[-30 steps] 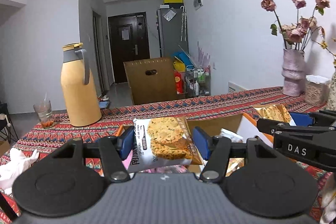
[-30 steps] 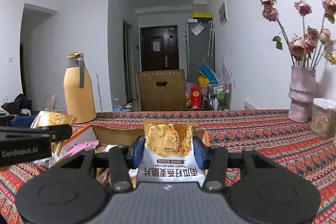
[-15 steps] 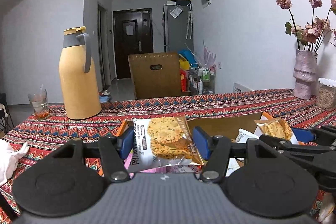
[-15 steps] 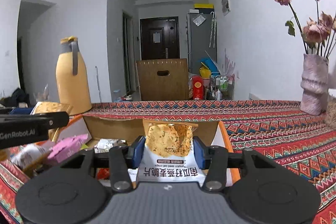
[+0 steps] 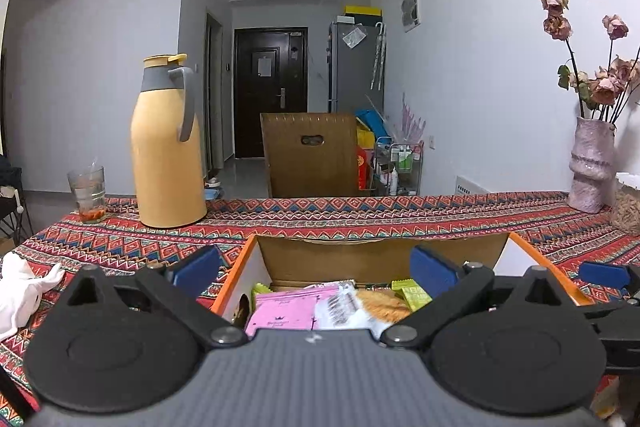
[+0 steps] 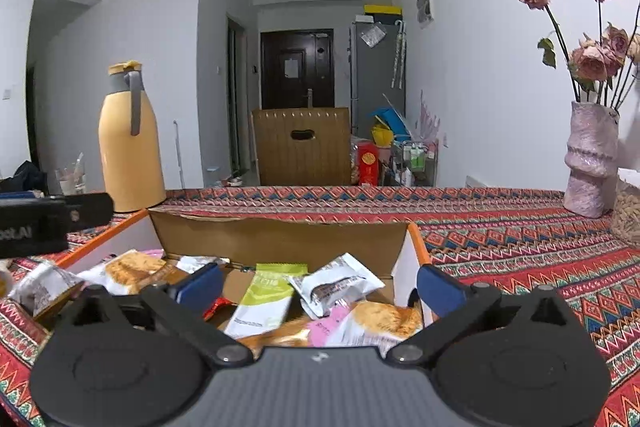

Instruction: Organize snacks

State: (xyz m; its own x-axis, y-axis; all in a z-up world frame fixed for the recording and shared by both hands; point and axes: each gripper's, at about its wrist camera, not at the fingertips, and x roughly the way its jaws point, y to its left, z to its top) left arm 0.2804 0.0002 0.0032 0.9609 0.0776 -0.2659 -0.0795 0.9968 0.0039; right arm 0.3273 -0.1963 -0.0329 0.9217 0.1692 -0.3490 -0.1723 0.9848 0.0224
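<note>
The left gripper hangs over the near end of the box, its jaws opening and wide apart with nothing pressed between the blue pads. One pad sits outside the box's orange-edged left wall, the other inside, near the right wall. Below and between the jaws lie loose snacks: a pink packet, a white cracker pack printed with golden crisps and black lettering, and a small lime-green sachet toward the right pad.

The right gripper is likewise over the box, jaws opening and spread wide, gripping nothing. Directly under them rests a second cracker pack, blurred, white with an orange-gold crisp picture, beside a scrap of pink. Just ahead of the jaws lie a green-and-white pouch and a silvery white wrapper with a dark band, tilted. Left of the left pad sits another cracker pack and more crumpled wrappers.

The box is brown cardboard inside with white side walls and orange rims, open on top, standing on the counter, which wears a red patterned cloth. Beyond the jaws, to the left, stands a yellow flask.
</note>
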